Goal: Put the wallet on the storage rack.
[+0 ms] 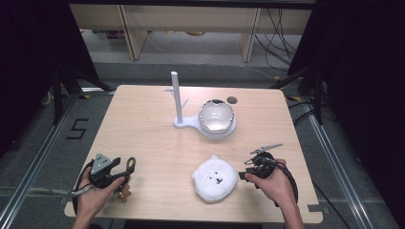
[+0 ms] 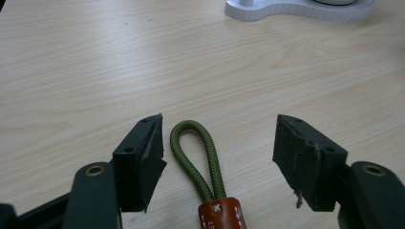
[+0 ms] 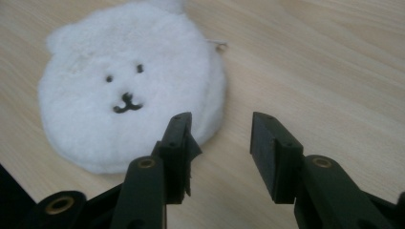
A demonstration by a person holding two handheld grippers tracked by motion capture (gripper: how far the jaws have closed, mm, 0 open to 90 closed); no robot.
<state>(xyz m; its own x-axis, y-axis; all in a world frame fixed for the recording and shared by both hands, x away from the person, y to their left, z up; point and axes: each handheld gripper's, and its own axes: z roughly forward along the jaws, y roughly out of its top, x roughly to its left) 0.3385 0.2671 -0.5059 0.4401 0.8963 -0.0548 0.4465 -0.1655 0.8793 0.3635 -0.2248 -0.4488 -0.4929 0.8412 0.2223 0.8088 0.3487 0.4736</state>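
A green cord loop (image 2: 193,152) with an orange-brown tag (image 2: 222,214) lies flat on the wooden table (image 1: 143,133). My left gripper (image 2: 219,123) stands open around it, and the pads touch neither side. In the high view this gripper (image 1: 128,172) is at the near left, with the tag (image 1: 125,194) beside the hand. A white fluffy bear-face pouch (image 1: 215,179) lies near the front middle. My right gripper (image 1: 244,168) sits just right of it. Its jaws (image 3: 222,119) are open on bare table, and the pouch (image 3: 129,86) lies up and to the left of them.
A white stand (image 1: 191,125) with an upright post (image 1: 175,95) carries a shiny rounded dome (image 1: 216,116) at the table's middle back. A small dark round spot (image 1: 232,99) sits behind it. Shelving and cables lie beyond the far edge.
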